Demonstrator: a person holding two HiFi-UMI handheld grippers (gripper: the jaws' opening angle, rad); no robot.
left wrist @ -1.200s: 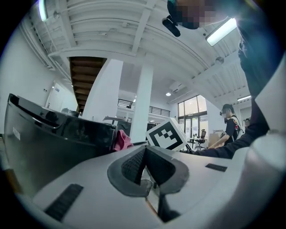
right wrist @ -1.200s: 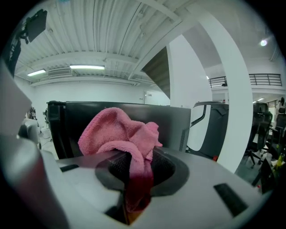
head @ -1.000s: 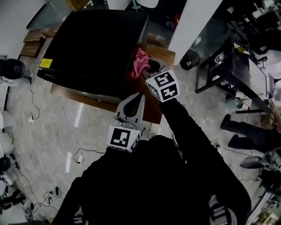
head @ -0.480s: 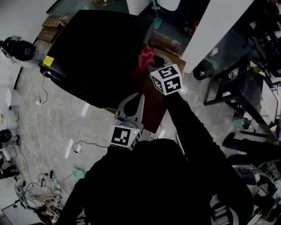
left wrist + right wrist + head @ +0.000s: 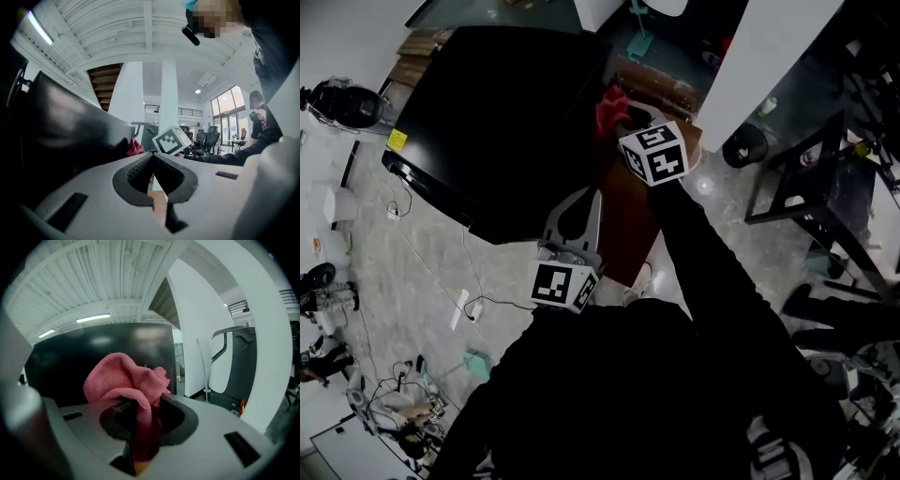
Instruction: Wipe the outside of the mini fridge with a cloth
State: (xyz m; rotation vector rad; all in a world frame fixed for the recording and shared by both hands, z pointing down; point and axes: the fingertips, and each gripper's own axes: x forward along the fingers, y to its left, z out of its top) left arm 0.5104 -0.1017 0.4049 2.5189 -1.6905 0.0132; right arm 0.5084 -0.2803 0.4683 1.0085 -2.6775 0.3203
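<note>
Gripping a pink cloth (image 5: 124, 376), the right gripper (image 5: 144, 401) has its jaws clamped on one hanging fold, while the rest bunches above them in soft, fuzzy terry lumps. Directly behind the cloth stands the mini fridge (image 5: 506, 112). It is a boxy black block with squared edges and a glossy skin that mirrors the ceiling lights. From the head view the cloth sits at the fridge's far right edge, against its side (true contact cannot be confirmed from above).

The fridge rests on a brown wooden stand (image 5: 623, 220). The left gripper (image 5: 151, 158) has its ribbed dark pads pressed together with nothing between them, and it is held over the stand, just beside the fridge's near side.

Each gripper carries a white marker cube (image 5: 654, 153) printed with black square patterns. A small yellow label (image 5: 397, 140) is stuck near the fridge's left corner, its print too small to read. The floor (image 5: 412, 272) is pale, shiny veined tile with thin cables (image 5: 441, 253) trailing across it.
</note>
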